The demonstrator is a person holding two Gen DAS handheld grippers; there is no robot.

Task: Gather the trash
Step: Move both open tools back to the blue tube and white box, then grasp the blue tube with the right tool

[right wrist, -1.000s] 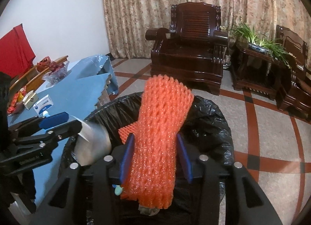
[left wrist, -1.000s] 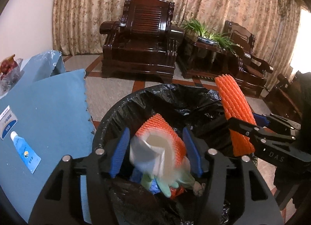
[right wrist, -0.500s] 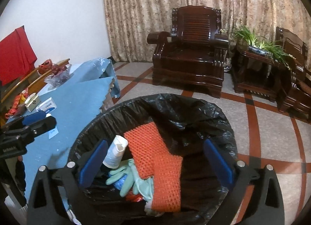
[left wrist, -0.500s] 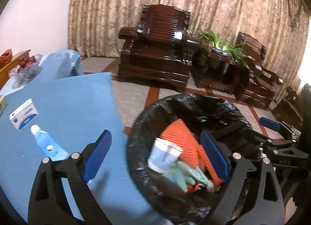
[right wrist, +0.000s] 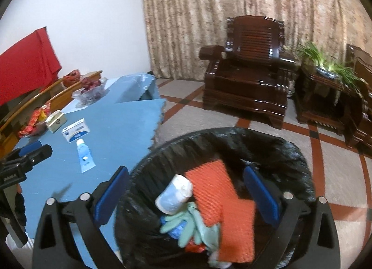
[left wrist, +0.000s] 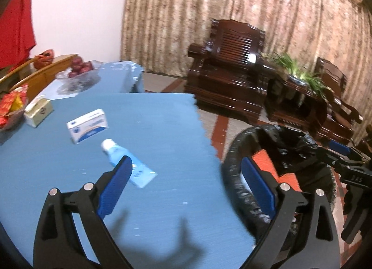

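A bin lined with a black bag (right wrist: 232, 134) stands by the blue-clothed table (left wrist: 151, 118). Inside it lie two orange foam nets (right wrist: 216, 187), a white cup (right wrist: 174, 197) and green gloves (right wrist: 195, 222). My right gripper (right wrist: 187, 171) hangs open over the bin with nothing between its fingers. Above the table's near edge my left gripper (left wrist: 186, 162) is open and empty, with the bin rim (left wrist: 232, 159) by its right finger. A blue tube (left wrist: 130, 164) lies just beyond its left finger, and a white and blue box (left wrist: 88, 126) sits farther back.
A beige tissue box (left wrist: 38, 112), red snack packets (left wrist: 9, 104) and a bowl of red fruit (left wrist: 79, 69) stand at the table's far left. Dark wooden armchairs (right wrist: 251, 78) and a side table with a plant (right wrist: 325, 71) line the curtained wall across tiled floor.
Both grippers opened; the cup and the orange net dropped into the bin. My left gripper swung left from above the bin to over the table. The right one drew back slightly.
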